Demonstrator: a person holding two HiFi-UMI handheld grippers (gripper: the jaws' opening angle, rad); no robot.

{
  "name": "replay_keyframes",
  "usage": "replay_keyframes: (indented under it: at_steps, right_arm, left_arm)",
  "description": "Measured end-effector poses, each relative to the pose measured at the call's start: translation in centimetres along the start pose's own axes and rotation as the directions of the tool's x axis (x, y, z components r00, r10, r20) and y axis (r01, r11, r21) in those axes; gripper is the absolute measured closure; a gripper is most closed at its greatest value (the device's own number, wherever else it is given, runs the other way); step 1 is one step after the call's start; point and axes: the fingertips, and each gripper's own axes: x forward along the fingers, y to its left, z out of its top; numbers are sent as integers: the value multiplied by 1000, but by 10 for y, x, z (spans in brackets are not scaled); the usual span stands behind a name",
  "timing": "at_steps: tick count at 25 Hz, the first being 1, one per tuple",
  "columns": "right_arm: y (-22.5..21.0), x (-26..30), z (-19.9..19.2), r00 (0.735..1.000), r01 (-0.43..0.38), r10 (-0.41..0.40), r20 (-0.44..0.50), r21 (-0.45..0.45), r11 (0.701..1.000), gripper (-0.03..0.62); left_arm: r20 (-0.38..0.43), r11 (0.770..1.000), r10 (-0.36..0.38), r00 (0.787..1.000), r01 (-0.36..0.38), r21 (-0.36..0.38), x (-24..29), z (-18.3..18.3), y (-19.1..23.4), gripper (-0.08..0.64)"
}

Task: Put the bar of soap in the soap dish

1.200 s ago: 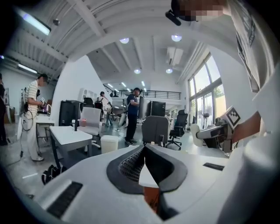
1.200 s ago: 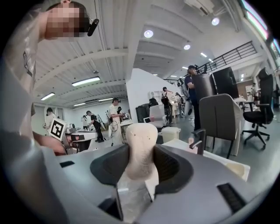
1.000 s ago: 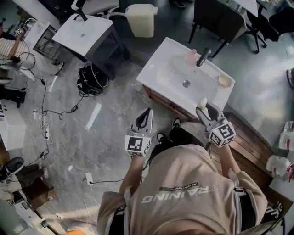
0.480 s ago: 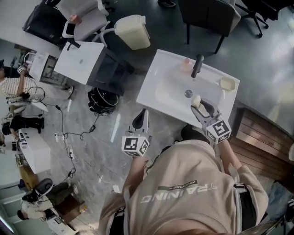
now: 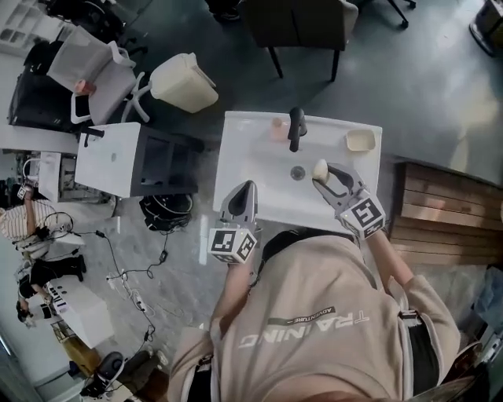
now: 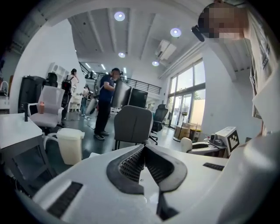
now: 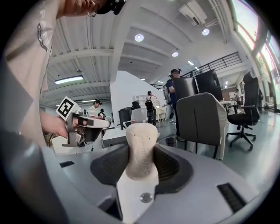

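My right gripper (image 5: 324, 174) is shut on a cream bar of soap (image 5: 320, 169), held above the white sink (image 5: 236, 161) just right of the drain (image 5: 297, 173). In the right gripper view the soap (image 7: 142, 151) stands upright between the black pads. The pale soap dish (image 5: 360, 140) sits empty at the sink's far right corner, beyond the gripper. My left gripper (image 5: 242, 192) hovers over the sink's near left part, its jaws closed with nothing between them (image 6: 143, 155).
A black faucet (image 5: 296, 127) stands at the back of the basin, a pink object (image 5: 277, 128) beside it. A second sink unit (image 5: 110, 158), a cream bin (image 5: 185, 82) and chairs (image 5: 295, 23) lie around. Wooden boards (image 5: 440, 216) are to the right.
The view has swung so the sink sits squarely ahead. Both grippers have moved forward over the basin, the right one carrying the soap closer to the dish.
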Motion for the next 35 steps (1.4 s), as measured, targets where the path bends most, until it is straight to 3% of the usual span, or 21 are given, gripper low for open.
replay_keyframes:
  at_steps: [7,12,17,24,30,33,35]
  right_arm:
    - [-27,-17,-13,983,185,-185,-7,49,981,423]
    - [-32,-42,4,949,315,-315,-7,72,946,423]
    - [-38,-48,19,911,413,-413,-1,69,908,423]
    - [-41,-65,17,862,506,-504,-45,75,859,423]
    - [-54,-89,-6,827,558,-550,-116,46,829,423]
    - [-77,-101,-18,813,576,-565,-139,56,815,423]
    - [-93,-103,-22,818,567,-555,-151,45,823,423]
  left_arm:
    - [-56,978,-183,981,188,89,52,-7,-17,550]
    - [-81,937,-330,940,337,92,76,0,-41,550]
    - [-99,888,-432,896,442,125,94,6,-53,550]
    - [-129,820,-550,825,563,107,100,-10,-78,549]
    - [-126,814,-569,813,578,58,107,-14,-83,551]
    - [-133,824,-552,823,563,64,113,-12,-81,550]
    - [-143,831,-538,831,551,79,114,-12,-77,549]
